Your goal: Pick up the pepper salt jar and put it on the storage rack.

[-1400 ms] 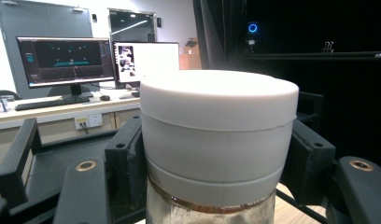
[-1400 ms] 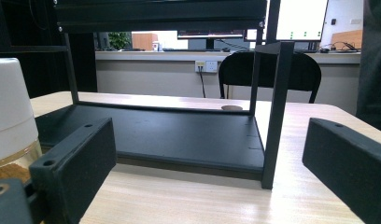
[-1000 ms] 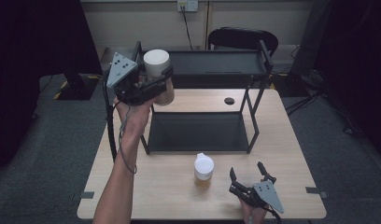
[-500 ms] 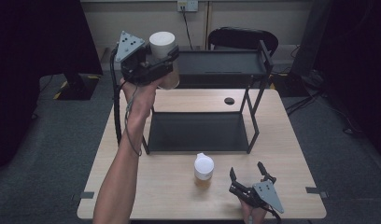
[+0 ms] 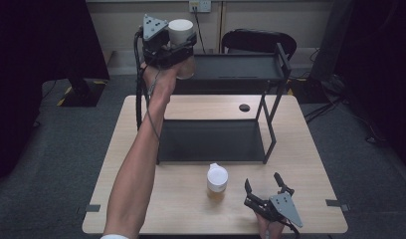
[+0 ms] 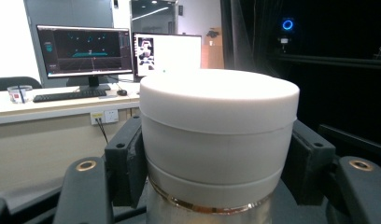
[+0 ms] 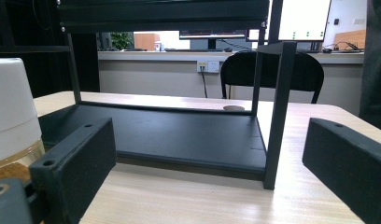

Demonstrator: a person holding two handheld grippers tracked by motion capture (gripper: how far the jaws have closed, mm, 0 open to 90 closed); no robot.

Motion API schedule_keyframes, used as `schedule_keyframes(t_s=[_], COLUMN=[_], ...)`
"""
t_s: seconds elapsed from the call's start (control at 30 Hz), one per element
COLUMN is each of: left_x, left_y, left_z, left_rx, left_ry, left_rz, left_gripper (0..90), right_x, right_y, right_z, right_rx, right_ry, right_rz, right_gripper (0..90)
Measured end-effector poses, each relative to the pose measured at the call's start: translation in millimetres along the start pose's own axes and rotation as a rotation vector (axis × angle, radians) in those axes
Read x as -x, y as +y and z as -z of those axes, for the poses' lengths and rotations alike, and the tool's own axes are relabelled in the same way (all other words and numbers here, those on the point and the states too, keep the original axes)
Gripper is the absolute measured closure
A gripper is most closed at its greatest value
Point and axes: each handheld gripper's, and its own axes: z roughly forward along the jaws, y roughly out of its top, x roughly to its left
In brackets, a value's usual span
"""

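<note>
Item one — white-capped jar, clear glass below the cap with a brownish fill visible in the high view; contents not identifiable. Held upright in the left gripper, jaws closed on the cap's sides, lifted clear of the tabletop at the left end of the black two-tier rack's top shelf, not yet set down on it.

Item two — second white-capped jar, amber contents in its glass base, stood on the tabletop in front of the rack's lower shelf, just left of the right gripper.

Right gripper: rested low at the tabletop's near edge, jaws spread wide, nothing between them.

Both shelves bare. Progress, as judged: shelving barely begun — first jar awaiting placement, second untouched.
</note>
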Motion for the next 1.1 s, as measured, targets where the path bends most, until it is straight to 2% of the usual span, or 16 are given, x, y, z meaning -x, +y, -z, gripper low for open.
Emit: schedule_keyframes(t_s=[0.27, 0.97, 1.1], left_x=[1.4, -4.2, -4.5], left_y=[0.3, -6.7, -8.4], left_z=[-8.0, -7.8, -7.4], left_rx=[-0.026, -0.007, 0.007], left_ry=[0.007, -0.013, -0.010], left_rz=[-0.005, -0.002, 0.017], left_gripper=[34.5, 33.8, 27.6], right_x=[0.3, 0.5, 0.4], right_y=[-0.2, -0.1, -0.1], right_z=[0.1, 0.2, 0.2], right_rx=[0.001, 0.001, 0.001], right_ry=[0.002, 0.003, 0.003], right_rz=[0.001, 0.001, 0.000], right_gripper=[1.7, 1.6, 1.6])
